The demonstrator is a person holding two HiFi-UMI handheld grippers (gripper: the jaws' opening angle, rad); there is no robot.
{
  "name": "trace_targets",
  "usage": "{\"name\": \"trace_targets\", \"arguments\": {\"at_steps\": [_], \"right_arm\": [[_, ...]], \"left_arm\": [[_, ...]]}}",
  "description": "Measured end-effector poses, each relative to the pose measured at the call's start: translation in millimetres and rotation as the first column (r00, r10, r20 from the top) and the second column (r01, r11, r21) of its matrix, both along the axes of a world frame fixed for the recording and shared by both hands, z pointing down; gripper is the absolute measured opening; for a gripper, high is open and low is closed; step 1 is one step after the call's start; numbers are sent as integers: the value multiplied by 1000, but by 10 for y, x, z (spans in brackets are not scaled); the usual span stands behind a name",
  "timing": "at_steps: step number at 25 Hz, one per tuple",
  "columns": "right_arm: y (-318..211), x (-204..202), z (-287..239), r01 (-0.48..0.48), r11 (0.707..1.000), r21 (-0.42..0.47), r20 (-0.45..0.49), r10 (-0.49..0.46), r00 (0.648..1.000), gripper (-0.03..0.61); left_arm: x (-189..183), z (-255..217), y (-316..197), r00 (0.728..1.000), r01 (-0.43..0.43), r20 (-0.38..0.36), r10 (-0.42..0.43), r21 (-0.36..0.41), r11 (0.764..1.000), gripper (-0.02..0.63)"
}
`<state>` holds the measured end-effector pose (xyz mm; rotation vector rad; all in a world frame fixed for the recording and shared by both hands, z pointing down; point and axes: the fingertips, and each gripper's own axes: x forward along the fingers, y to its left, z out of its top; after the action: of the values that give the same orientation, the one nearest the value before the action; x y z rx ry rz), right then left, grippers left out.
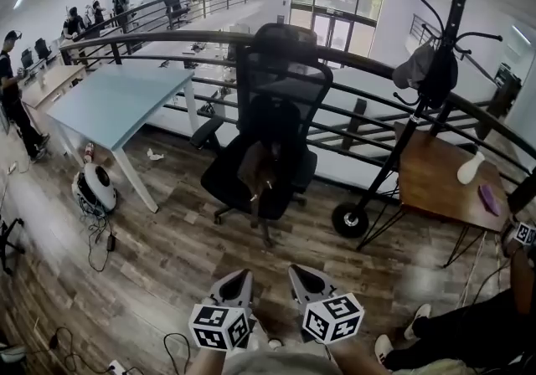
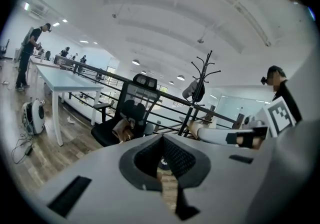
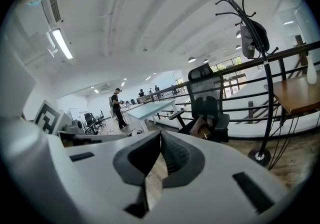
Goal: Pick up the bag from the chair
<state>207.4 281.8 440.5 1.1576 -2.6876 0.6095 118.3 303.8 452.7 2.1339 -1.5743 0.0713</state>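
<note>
Shows a brown bag (image 1: 255, 168) slumped on the far black chair (image 1: 280, 72) seat, well apart from the near tongs. Left tongs (image 1: 237, 278) and right tongs (image 1: 302, 274) pressed tip to tip, empty. Looks soft and light, perhaps leather; favours pinching the top edge or strap.

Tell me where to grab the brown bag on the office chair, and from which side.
Probably the bag's top edge, coming in from the chair's open front. It stands on the seat against the backrest, with an armrest to the side, so the front is the free way in. No handle can be made out at this distance.
</note>
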Motion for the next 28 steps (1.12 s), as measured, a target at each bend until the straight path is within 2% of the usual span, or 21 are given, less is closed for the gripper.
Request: {"name": "trace_targets", "arguments": {"at_steps": [15,28], "right_arm": [[-1402,-849,-79,-7,1000,1,0,7,1000,0],[-2204,-1435,-73,-75,997,7,-2,75,997,0]], "left_arm": [[-807,-89,-1389,1000,-15,-5,15,2,1000,2],[-1411,-33,-2254,996,-83,-28,83,2,997,2]]}}
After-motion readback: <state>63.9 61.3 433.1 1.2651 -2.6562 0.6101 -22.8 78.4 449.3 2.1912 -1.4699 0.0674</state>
